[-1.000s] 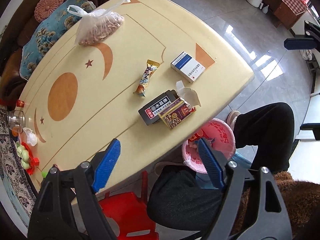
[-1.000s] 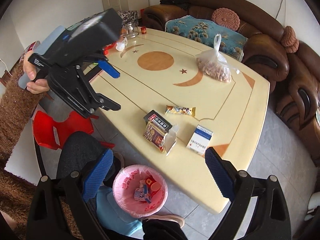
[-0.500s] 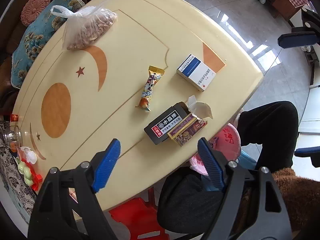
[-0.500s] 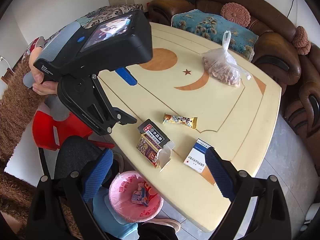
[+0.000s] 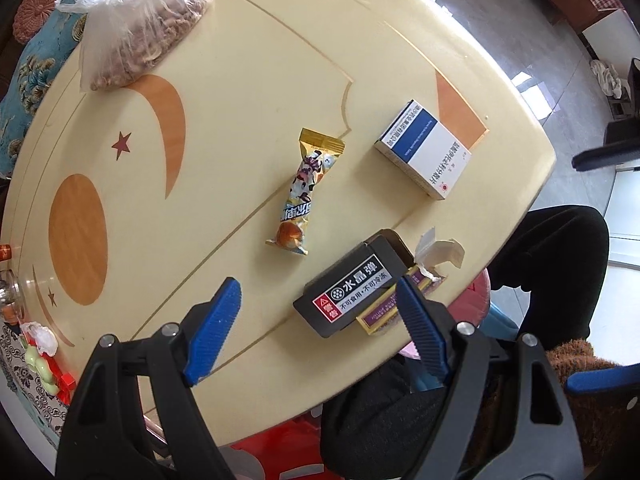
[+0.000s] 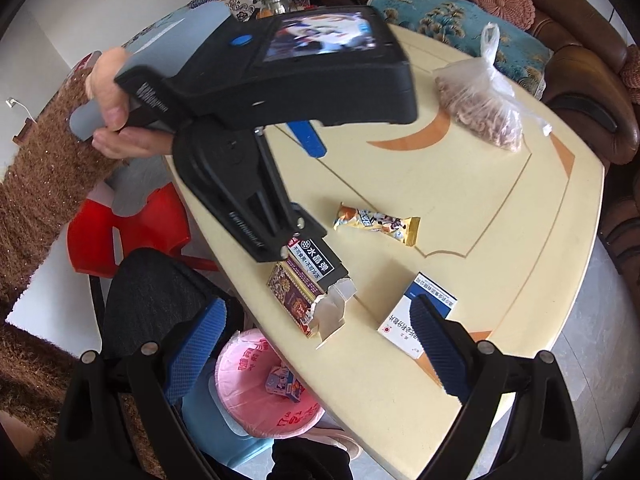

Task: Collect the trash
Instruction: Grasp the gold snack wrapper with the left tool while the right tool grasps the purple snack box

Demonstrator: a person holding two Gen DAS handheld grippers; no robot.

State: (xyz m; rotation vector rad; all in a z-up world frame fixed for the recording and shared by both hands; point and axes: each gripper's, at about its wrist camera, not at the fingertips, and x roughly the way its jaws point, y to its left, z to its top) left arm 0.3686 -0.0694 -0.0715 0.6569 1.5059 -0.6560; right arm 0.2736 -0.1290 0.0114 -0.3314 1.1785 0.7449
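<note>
Peeking below table only in right view: pink trash bin (image 6: 256, 396).

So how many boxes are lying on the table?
3: a black box and a torn-open purple box side by side at the near edge, a blue-and-white box nearer the corner. None visibly hidden.

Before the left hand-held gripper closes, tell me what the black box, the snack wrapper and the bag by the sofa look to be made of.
Black box: thin printed cardboard, matte; its torn end flap shows a pale raw inside.
Snack wrapper: glossy plastic or foil film, with crimped gold ends and sheen.
Bag: thin clear plastic, crinkled and knotted, with brownish contents showing through.
</note>
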